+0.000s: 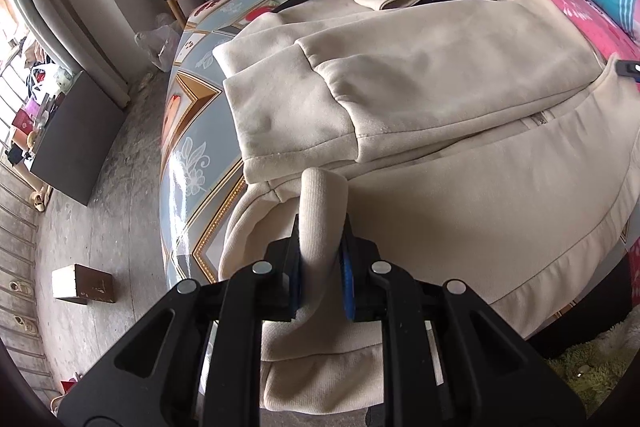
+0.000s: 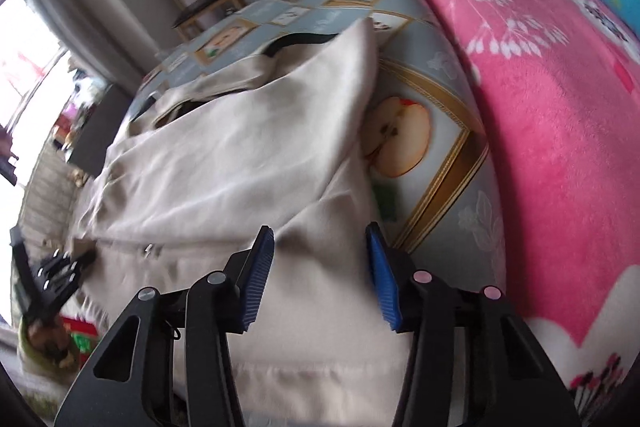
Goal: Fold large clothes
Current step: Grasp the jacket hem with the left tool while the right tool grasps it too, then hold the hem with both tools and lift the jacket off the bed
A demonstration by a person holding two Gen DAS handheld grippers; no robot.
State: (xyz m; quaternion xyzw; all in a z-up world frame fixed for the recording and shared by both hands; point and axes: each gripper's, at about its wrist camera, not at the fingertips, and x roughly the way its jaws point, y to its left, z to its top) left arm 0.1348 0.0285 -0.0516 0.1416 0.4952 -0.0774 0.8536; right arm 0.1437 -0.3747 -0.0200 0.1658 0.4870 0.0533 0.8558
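The right wrist view is blurred, so the zipper is hard to read there. At lower centre of the left view, the left gripper (image 1: pixel 320 251) pinches a rolled fold of the cream jacket (image 1: pixel 420 75), soft and fleecy, lying on the glossy fruit-patterned tablecloth (image 1: pixel 192 131). The right gripper (image 2: pixel 320 259) stands with jaws apart above the jacket (image 2: pixel 224 163), beside a fluffy pink blanket (image 2: pixel 540 131).

Matt velvety cream jacket (image 1: pixel 420 75), glossy tablecloth (image 1: pixel 192 147)
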